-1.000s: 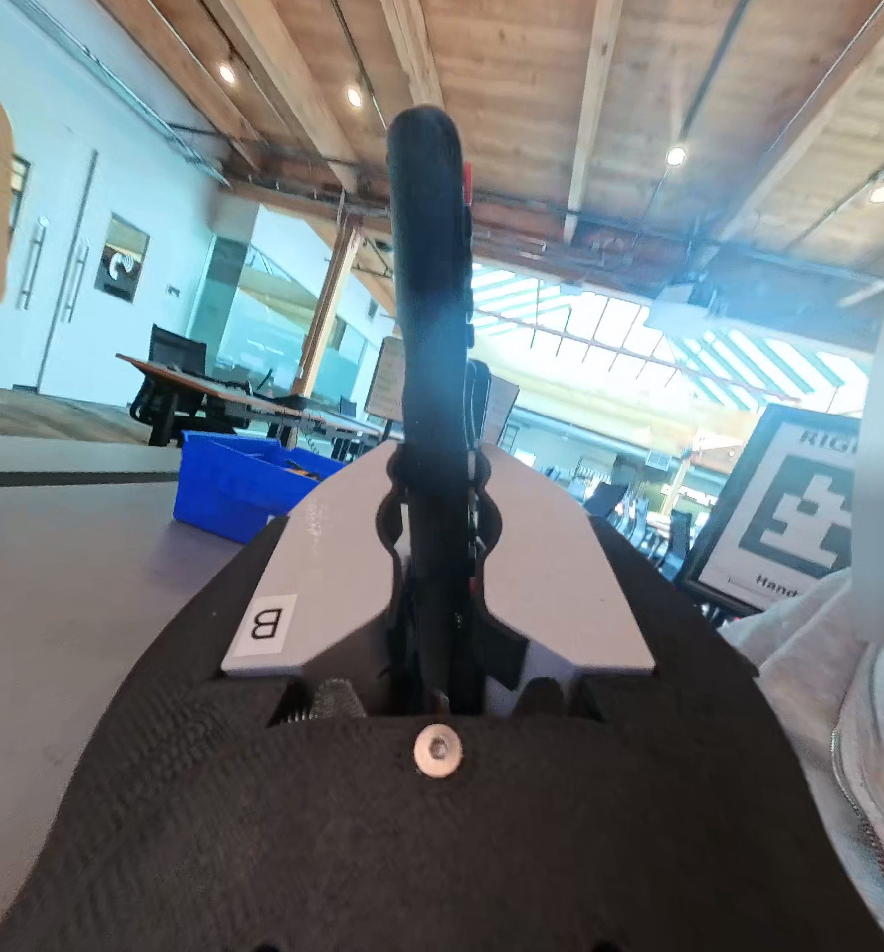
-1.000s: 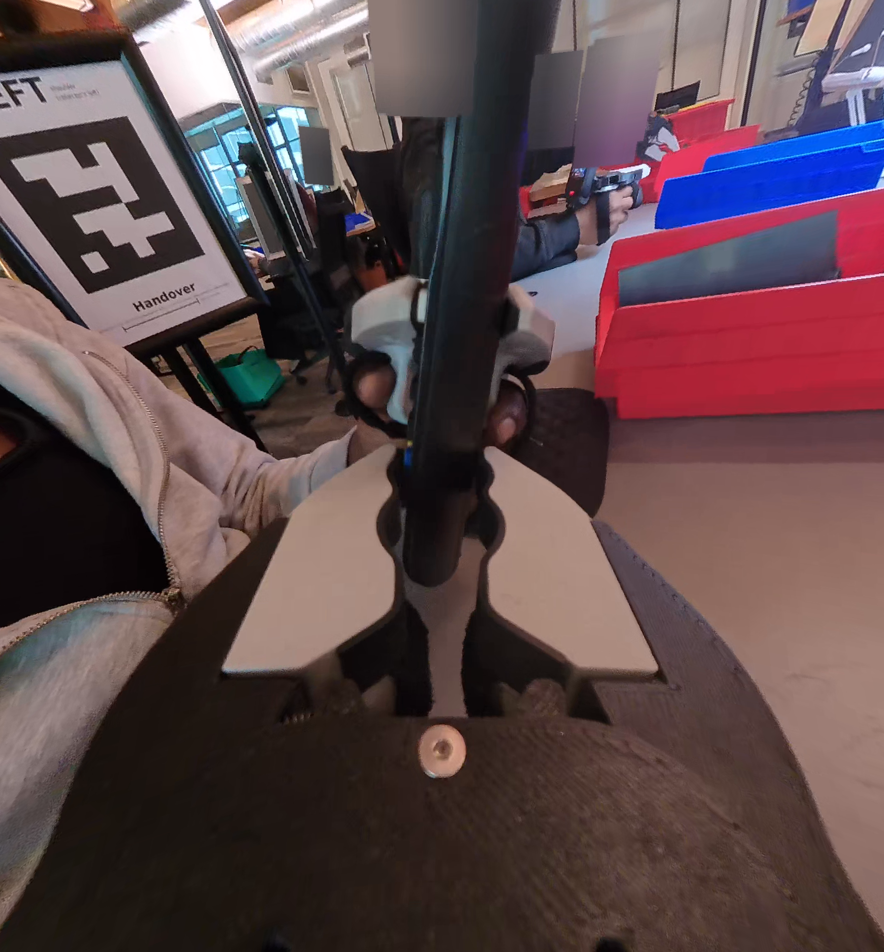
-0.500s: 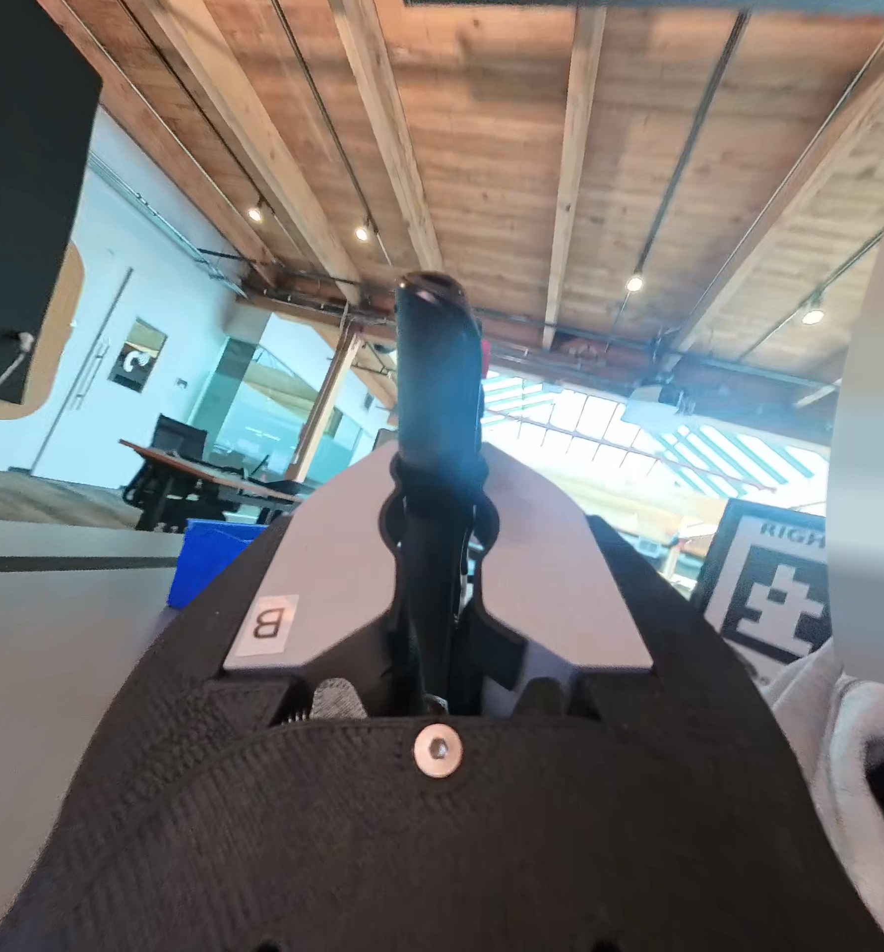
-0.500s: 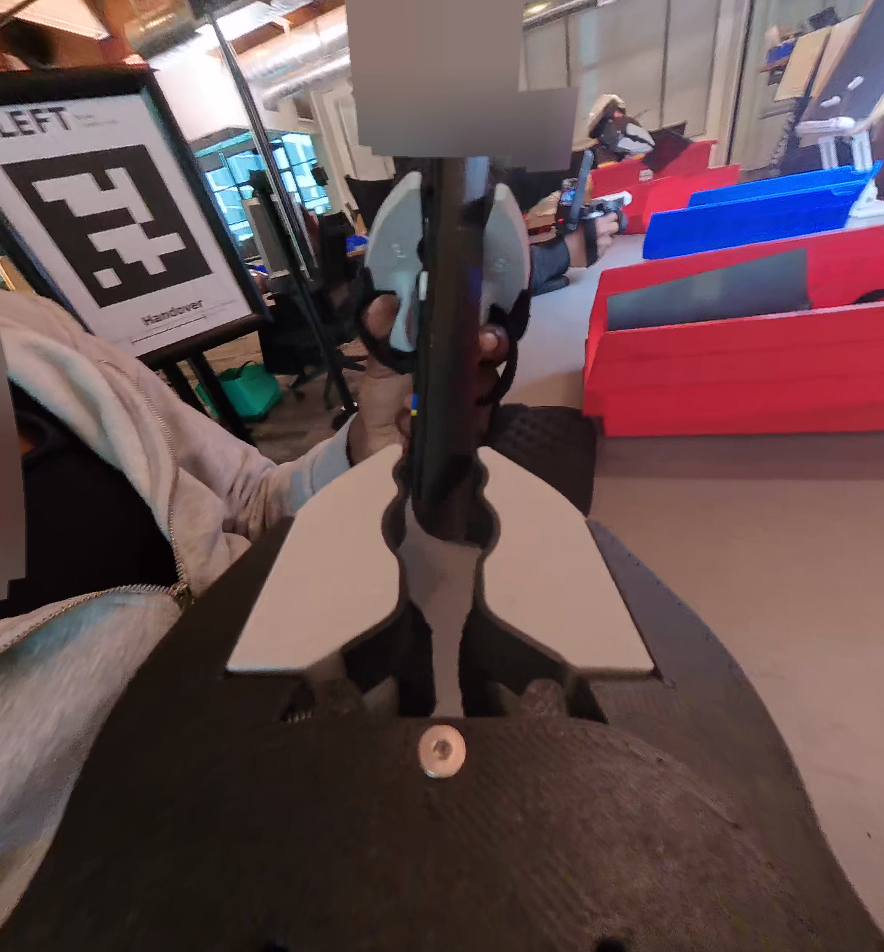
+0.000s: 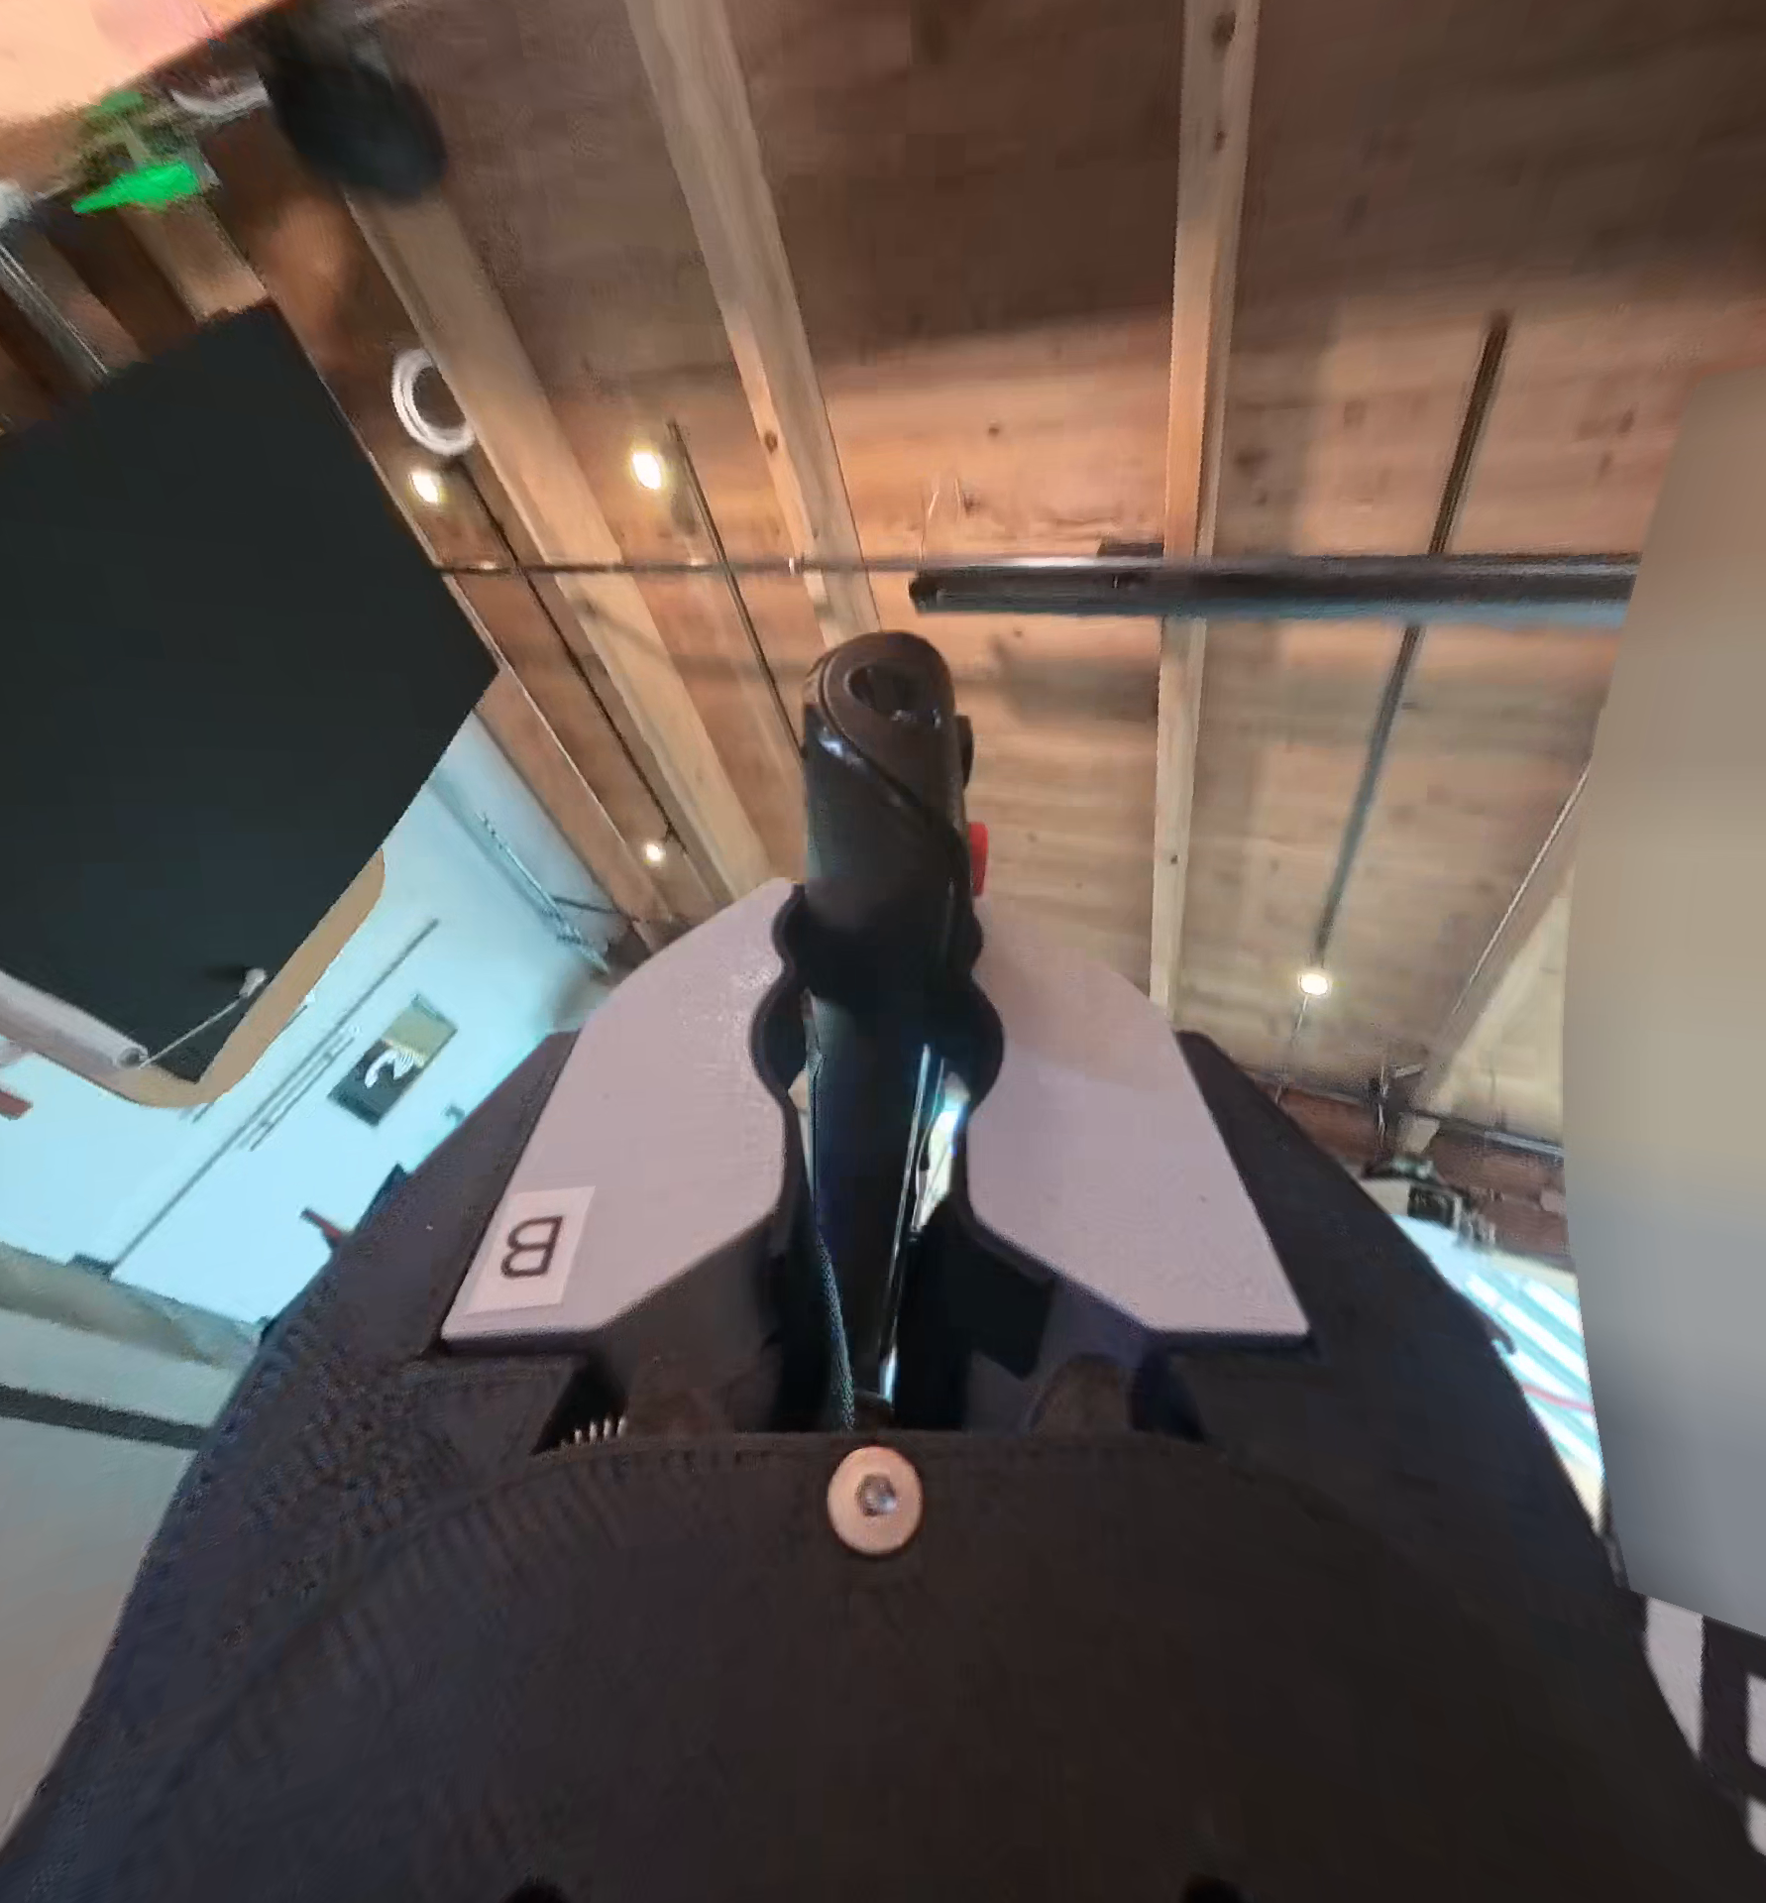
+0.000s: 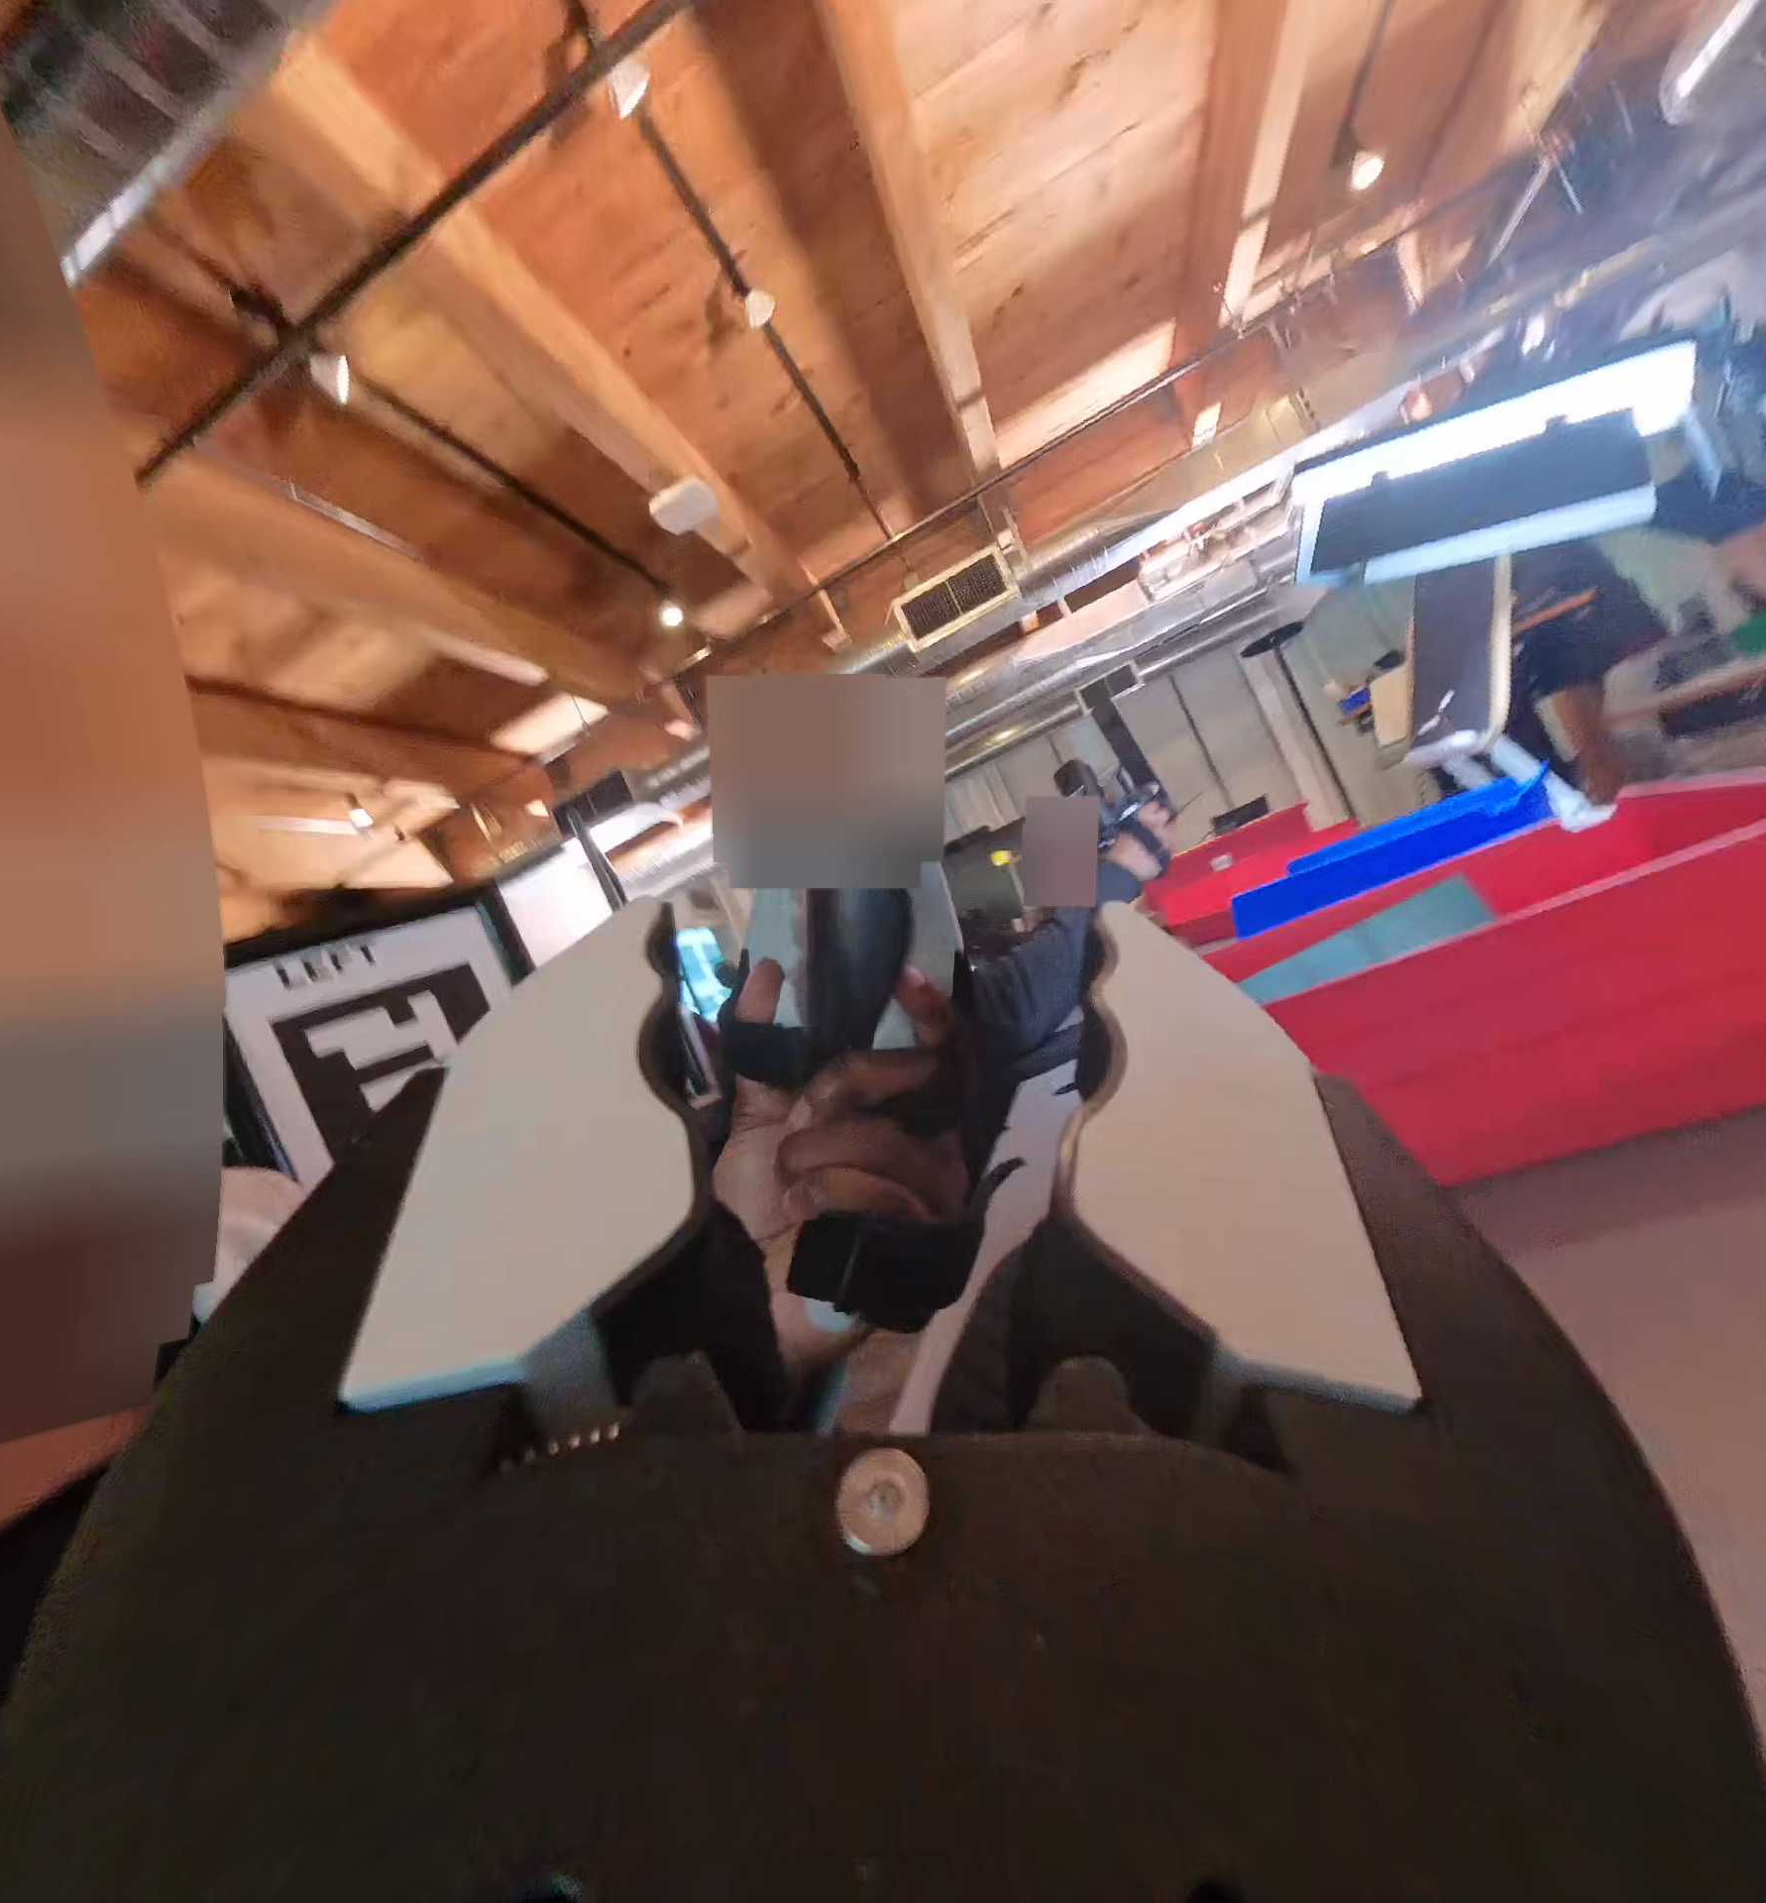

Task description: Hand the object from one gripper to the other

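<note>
A long black handle-shaped object [image 5: 884,824] with a small red part on its side stands up between the fingers of my left gripper [image 5: 884,927], which is shut on it and tilted up toward the ceiling. In the right wrist view my right gripper [image 6: 879,968] is open and empty. Beyond its fingers I see the left gripper [image 6: 858,978] in a person's hand [image 6: 838,1143], still shut on the black object [image 6: 853,978]. The object's lower end is hidden inside the left gripper.
Red bins [image 6: 1538,989] and a blue bin [image 6: 1394,865] stand on the grey table [image 6: 1682,1339] at the right. A framed black-and-white marker sign [image 6: 364,1030] stands at the left. Other people work at the far tables. Wooden ceiling beams [image 5: 755,309] fill the left wrist view.
My right gripper has opened and let go of the black object, then drawn back from it. My left gripper keeps the object and has tilted upward toward the ceiling.
</note>
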`<state>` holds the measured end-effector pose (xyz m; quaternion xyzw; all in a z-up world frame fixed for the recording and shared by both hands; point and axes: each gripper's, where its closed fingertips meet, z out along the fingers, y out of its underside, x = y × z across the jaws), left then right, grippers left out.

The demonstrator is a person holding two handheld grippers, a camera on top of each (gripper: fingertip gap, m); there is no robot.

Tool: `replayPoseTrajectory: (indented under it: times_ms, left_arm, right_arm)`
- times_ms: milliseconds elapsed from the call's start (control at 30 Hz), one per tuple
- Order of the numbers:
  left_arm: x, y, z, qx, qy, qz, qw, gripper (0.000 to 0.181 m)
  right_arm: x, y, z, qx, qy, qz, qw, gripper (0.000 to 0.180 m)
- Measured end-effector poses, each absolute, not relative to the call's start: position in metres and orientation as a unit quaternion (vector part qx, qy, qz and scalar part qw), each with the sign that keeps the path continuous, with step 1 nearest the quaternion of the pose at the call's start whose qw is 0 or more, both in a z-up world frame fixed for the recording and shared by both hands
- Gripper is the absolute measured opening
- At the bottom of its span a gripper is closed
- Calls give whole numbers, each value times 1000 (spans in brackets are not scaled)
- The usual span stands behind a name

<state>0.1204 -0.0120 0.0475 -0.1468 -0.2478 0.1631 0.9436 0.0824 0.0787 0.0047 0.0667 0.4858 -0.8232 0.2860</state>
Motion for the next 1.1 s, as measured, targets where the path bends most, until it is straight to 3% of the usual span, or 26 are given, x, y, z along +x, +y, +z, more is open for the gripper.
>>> replayPoseTrajectory:
  times_ms: [100,133,200,367,533,600,633,733,933,1067,1100]
  left_arm:
    - [118,4,48,-142,-244,164,945,24]
    - [117,11,47,-151,-245,162,944,25]
    - [114,24,41,-173,-249,162,939,25]
    - [117,35,25,-250,-236,120,931,35]
    - [120,33,17,-253,-244,143,925,25]
    - [119,38,16,-229,-246,148,930,25]
    - [118,45,12,-230,-248,144,930,25]
    - [116,59,4,-266,-249,120,924,26]
    - [122,74,-26,-463,-244,11,852,61]
    - [134,81,-40,-549,-226,-35,804,59]
    - [137,86,-48,-581,-220,-29,783,47]
  right_arm:
    - [96,59,-9,84,493,-792,351,78]
    - [104,55,-9,76,492,-786,366,68]
    - [107,60,-2,59,464,-805,365,24]
    - [100,74,3,36,493,-811,314,21]
    - [97,75,8,35,496,-821,281,23]
    - [95,78,20,51,426,-861,272,41]
    - [93,81,23,57,401,-875,264,26]
    - [87,89,25,55,424,-865,261,25]
    - [83,106,27,30,510,-811,286,25]
    - [98,97,11,-2,592,-760,269,25]
    - [100,93,8,-8,606,-753,258,25]
